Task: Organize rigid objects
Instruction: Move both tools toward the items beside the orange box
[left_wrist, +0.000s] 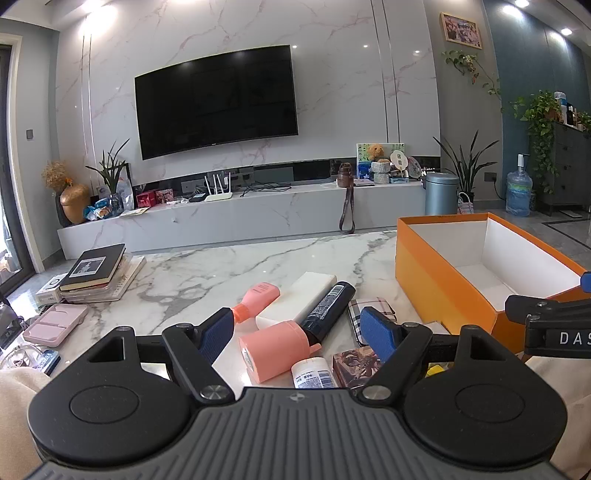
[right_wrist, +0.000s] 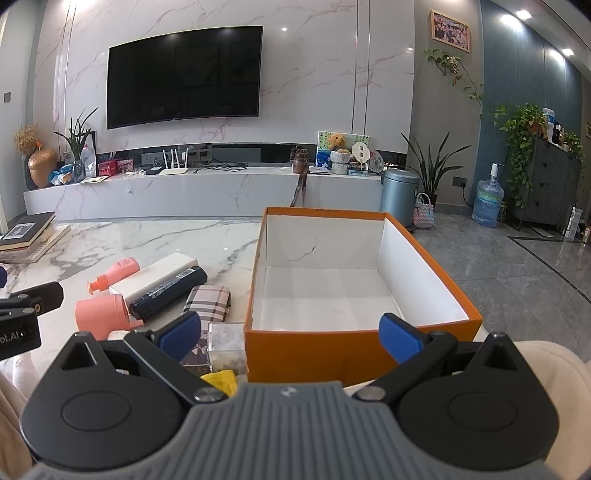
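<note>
Two grippers spread wide, nothing held; clutter packed tight beside the empty box.
Left wrist: left gripper (left_wrist: 299, 332) released over pink cup (left_wrist: 275, 349) w/ black tube (left_wrist: 327, 308) touching — may knock neighbours. Right wrist: right gripper (right_wrist: 290, 332) released at orange box (right_wrist: 354, 354) wall; could shove it.

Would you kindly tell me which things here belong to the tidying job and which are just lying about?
Job:
orange box, empty
pink bottle
white box
black bottle
pink cup
plaid case

Lying about:
stack of books
pink case
television
bin
</note>
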